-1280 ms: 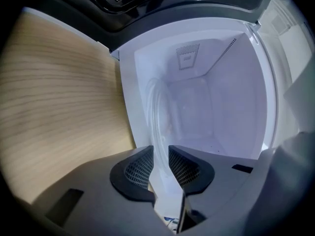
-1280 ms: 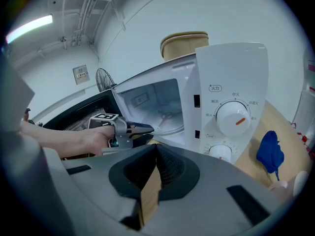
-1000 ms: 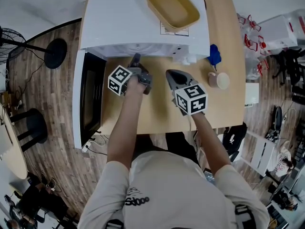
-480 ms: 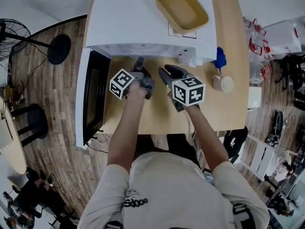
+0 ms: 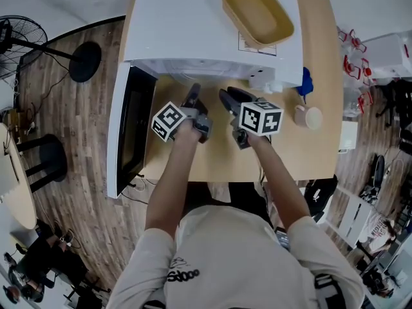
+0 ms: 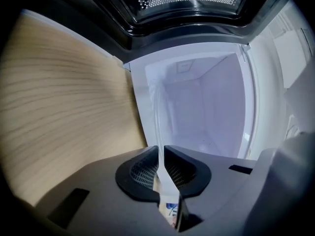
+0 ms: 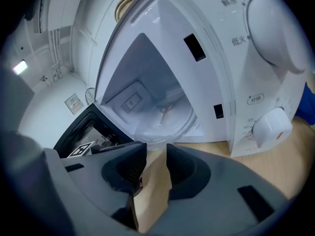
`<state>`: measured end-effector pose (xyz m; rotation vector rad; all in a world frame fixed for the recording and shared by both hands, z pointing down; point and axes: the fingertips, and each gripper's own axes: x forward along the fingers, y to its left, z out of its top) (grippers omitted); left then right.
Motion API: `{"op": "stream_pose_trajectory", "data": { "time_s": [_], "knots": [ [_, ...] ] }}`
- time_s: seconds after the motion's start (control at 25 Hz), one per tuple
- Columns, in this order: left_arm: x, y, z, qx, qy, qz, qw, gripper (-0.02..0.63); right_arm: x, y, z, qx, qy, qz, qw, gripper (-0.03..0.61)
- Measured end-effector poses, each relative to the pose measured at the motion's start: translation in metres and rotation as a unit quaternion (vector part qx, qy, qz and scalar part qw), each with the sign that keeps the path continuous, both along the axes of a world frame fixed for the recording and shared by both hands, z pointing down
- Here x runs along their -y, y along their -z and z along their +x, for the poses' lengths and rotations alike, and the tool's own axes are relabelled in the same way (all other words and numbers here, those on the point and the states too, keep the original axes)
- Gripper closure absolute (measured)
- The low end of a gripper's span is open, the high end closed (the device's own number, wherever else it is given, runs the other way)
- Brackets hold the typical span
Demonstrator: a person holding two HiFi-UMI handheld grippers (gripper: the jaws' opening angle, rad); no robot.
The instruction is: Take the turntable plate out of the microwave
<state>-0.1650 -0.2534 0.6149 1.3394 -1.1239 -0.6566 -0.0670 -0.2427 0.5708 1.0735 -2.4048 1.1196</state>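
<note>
In front of the microwave (image 5: pixel 193 24), the left gripper (image 6: pixel 161 154) pinches the front rim of the glass plate (image 7: pixel 167 124). The right gripper (image 7: pixel 156 154), its jaws just opened and empty, hovers short of that rim. Most of the plate lies inside the microwave. Extraction looks under way, and next comes a second grip and a level pull.

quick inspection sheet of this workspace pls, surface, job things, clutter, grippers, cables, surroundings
surface: wooden table, bare in front of the microwave
job's things: door open; glass plate at the cavity's mouth
clutter: tray on the microwave; cup and blue cloth at the table's right
grippers: left gripper shut on the plate's rim; right gripper open, jaws just opened, nothing between them
cables: one below the table edge by the door
surroundings: wood floor, fan
</note>
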Motion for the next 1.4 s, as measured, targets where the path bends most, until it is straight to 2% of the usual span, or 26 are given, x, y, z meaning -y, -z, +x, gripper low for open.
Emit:
{"op": "stream_pose_trajectory", "data": {
  "time_s": [0.12, 0.24, 0.28, 0.32, 0.44, 0.64, 1.04, 1.32, 1.4],
  "knots": [
    [0.005, -0.001, 0.001, 0.006, -0.004, 0.005, 1.0, 0.563, 0.001, -0.003, -0.001, 0.008, -0.003, -0.005, 1.0, 0.471],
    [0.018, 0.0, 0.002, -0.005, -0.011, 0.018, 0.9998, 0.455, 0.001, -0.003, -0.003, 0.008, -0.002, -0.003, 1.0, 0.471],
    [0.022, 0.0, 0.002, -0.01, -0.012, 0.023, 0.9996, 0.445, 0.0, -0.002, -0.004, 0.006, 0.0, -0.002, 1.0, 0.471],
    [0.027, 0.0, 0.001, -0.013, -0.012, 0.025, 0.9995, 0.447, 0.0, -0.002, -0.004, 0.005, 0.002, -0.002, 1.0, 0.471],
    [0.032, -0.004, 0.002, -0.013, -0.015, 0.017, 0.9997, 0.538, -0.002, -0.005, -0.001, -0.005, 0.007, -0.001, 1.0, 0.471],
    [0.027, -0.004, 0.006, -0.028, -0.024, 0.024, 0.999, 0.548, -0.004, -0.013, -0.001, -0.01, 0.016, -0.007, 1.0, 0.471],
    [-0.005, -0.003, 0.007, -0.037, -0.055, 0.035, 0.9972, 0.554, 0.001, -0.026, -0.009, 0.065, -0.02, -0.041, 0.997, 0.443],
    [-0.01, 0.006, 0.014, -0.088, -0.06, 0.06, 0.9924, 0.56, -0.006, -0.033, -0.01, 0.08, -0.029, -0.057, 0.995, 0.42],
    [-0.015, 0.006, 0.016, -0.091, -0.069, 0.062, 0.9916, 0.561, -0.007, -0.038, -0.011, 0.09, -0.033, -0.063, 0.993, 0.419]
  ]
}}
